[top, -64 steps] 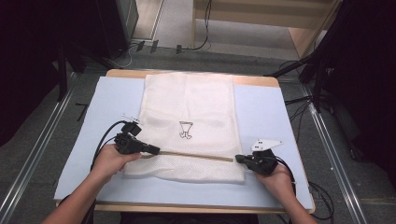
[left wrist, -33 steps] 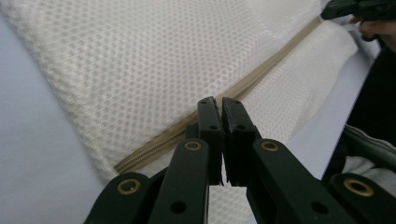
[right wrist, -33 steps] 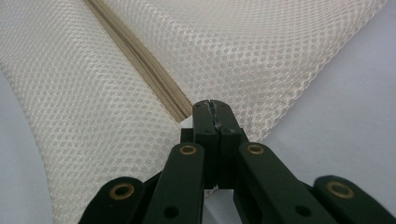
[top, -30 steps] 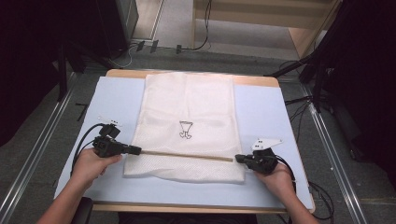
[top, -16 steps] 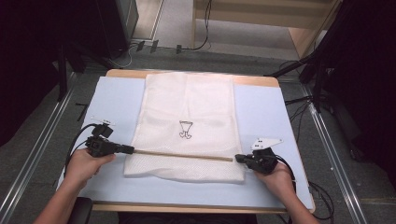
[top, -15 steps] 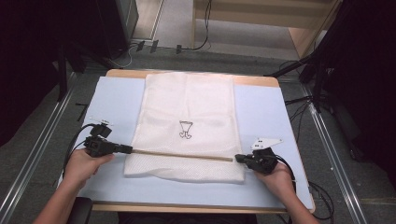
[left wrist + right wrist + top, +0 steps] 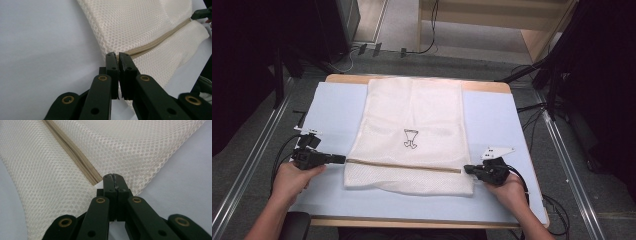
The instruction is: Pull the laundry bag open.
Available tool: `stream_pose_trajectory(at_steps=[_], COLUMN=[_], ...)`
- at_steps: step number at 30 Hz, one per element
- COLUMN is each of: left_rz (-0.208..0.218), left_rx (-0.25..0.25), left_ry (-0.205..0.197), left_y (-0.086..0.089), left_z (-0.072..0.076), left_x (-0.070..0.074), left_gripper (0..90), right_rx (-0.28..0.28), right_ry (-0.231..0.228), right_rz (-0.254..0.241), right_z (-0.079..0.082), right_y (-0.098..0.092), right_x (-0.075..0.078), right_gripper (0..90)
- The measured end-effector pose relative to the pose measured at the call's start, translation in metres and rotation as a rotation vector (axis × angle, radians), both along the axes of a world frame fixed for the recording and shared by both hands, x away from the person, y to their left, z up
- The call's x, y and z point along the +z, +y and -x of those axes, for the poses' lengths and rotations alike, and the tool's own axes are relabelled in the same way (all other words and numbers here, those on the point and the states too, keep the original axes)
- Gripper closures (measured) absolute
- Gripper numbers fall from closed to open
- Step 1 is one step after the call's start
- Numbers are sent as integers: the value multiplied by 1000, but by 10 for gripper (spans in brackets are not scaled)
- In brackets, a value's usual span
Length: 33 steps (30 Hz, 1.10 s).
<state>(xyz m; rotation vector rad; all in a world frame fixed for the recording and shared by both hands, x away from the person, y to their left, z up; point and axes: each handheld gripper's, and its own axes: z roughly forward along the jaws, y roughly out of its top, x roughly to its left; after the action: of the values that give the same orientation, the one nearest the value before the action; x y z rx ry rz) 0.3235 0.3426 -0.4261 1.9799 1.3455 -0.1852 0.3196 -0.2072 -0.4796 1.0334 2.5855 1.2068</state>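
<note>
Looking down, we see the cream mesh laundry bag (image 7: 412,135) lying flat on the pale blue mat (image 7: 337,110) — its contents we cannot tell — our left gripper (image 7: 341,159) nearly closed at the zipper's (image 7: 404,166) left end, right gripper (image 7: 467,169) clamped on the bag's right edge.

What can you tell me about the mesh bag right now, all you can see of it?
The mesh bag is cream-white netting, lying flat and lengthwise on the pale blue table cover. A small dark emblem sits mid-panel. A tan zipper crosses it near the person's end. The left gripper is shut at the zipper's left end, the right gripper at its right end, pinching the bag's edge.
</note>
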Motion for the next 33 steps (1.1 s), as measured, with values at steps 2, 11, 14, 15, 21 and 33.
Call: stream_pose_trajectory(at_steps=[2, 11, 14, 15, 21, 33], left_rz=[4, 7, -2, -19, -72, -108], left_rx=[-10, -36, -30, -23, 12, 74], left_ry=[-18, -73, -97, -113, -187, -259], left_y=[0, -2, -3, -3, -2, 10], left_z=[1, 2, 2, 2, 1, -5], left_x=[0, 3, 6, 7, 9, 8], left_gripper=[870, 713, 654, 638, 505, 406], right_rx=[3, 4, -16, -21, -74, -191], right_ry=[8, -32, -42, -47, -65, -75], right_rz=[2, -40, -63, -68, -88, -107], right_z=[-1, -5, -6, -7, -12, -22], right_y=[1, 2, -1, -2, -10, -31], right_x=[2, 14, 18, 20, 25, 25], right_gripper=[900, 850, 824, 806, 698, 484])
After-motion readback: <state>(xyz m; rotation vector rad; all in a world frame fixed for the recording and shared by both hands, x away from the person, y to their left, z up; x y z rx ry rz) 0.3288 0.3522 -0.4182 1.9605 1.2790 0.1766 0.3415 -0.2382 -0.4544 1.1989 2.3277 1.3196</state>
